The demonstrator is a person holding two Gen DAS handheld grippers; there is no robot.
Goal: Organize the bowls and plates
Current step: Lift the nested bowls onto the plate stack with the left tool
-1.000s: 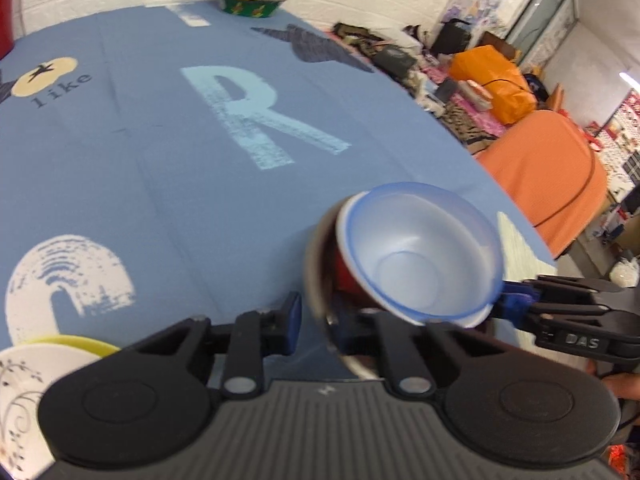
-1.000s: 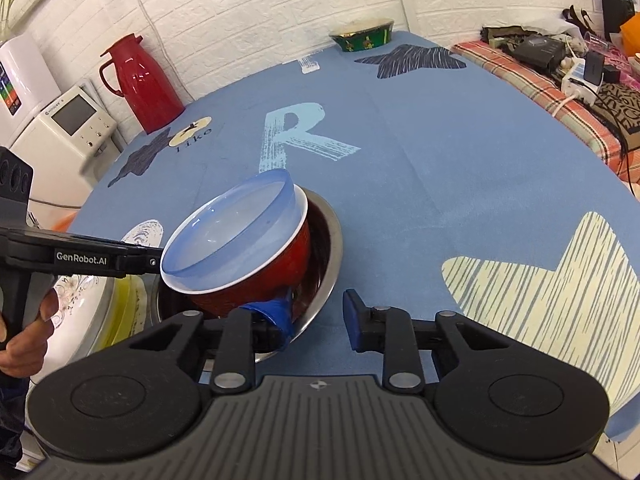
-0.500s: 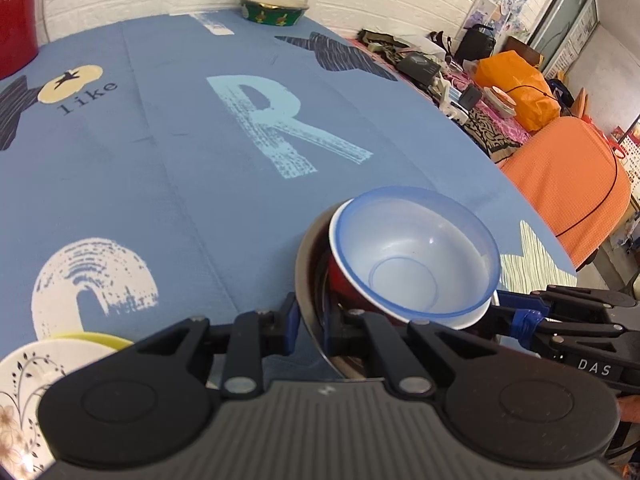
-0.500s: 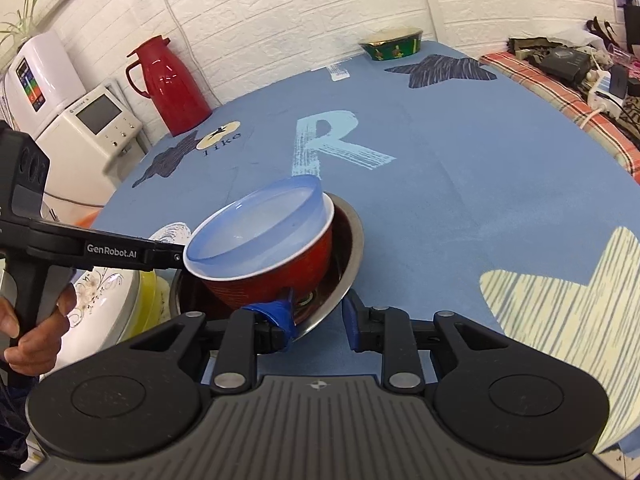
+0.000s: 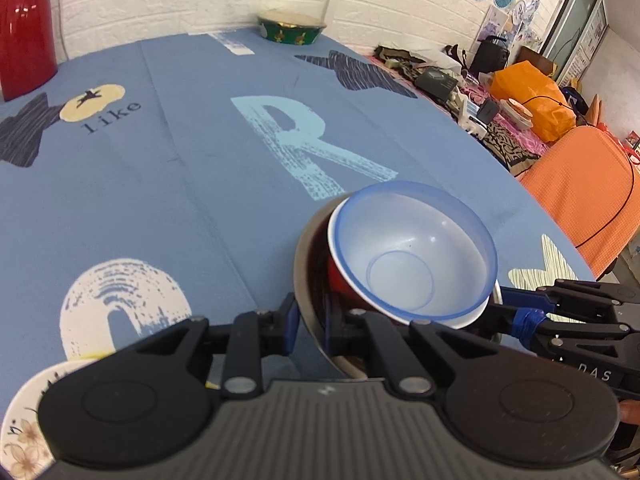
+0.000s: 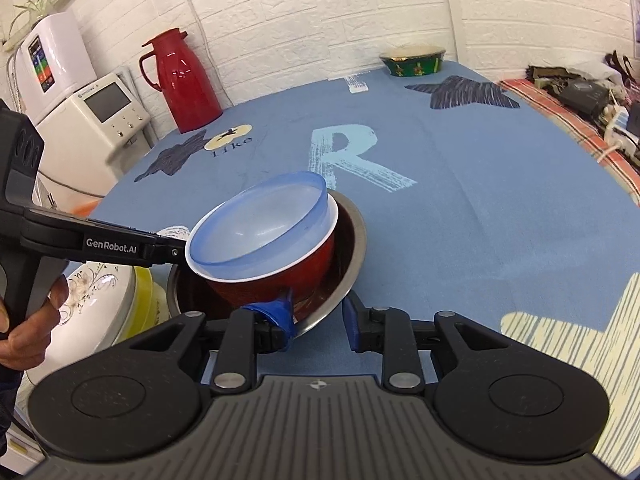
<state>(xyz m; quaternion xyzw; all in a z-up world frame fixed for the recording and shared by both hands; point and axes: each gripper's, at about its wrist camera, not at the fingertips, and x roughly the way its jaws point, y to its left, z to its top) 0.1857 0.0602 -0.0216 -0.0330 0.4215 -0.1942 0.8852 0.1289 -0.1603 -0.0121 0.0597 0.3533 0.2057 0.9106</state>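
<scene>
Three bowls are nested and tilted: a steel bowl (image 5: 306, 280) (image 6: 354, 240) holds a red bowl (image 6: 288, 268), which holds a clear blue bowl (image 5: 412, 256) (image 6: 260, 228). My left gripper (image 5: 312, 320) is shut on the steel rim's near side, one finger inside and one outside. My right gripper (image 6: 320, 316) is shut on the opposite rim in the same way; in the left wrist view it comes in from the right (image 5: 508, 308). A white flowered plate (image 5: 24, 420) (image 6: 92, 292) lies on a yellow plate (image 6: 144, 300) just left of the bowls.
A green patterned bowl (image 5: 290, 30) (image 6: 412, 60) sits at the far edge of the blue tablecloth (image 5: 200, 160). A red thermos (image 6: 180, 80) stands at the back left. A person's hand (image 6: 24, 320) holds the left gripper's handle. An orange chair (image 5: 580, 184) is beyond the right table edge.
Both grippers and the bowl stack have moved together, and both views now tilt up to show more of the far wall. The bowls keep their place between the fingers.
</scene>
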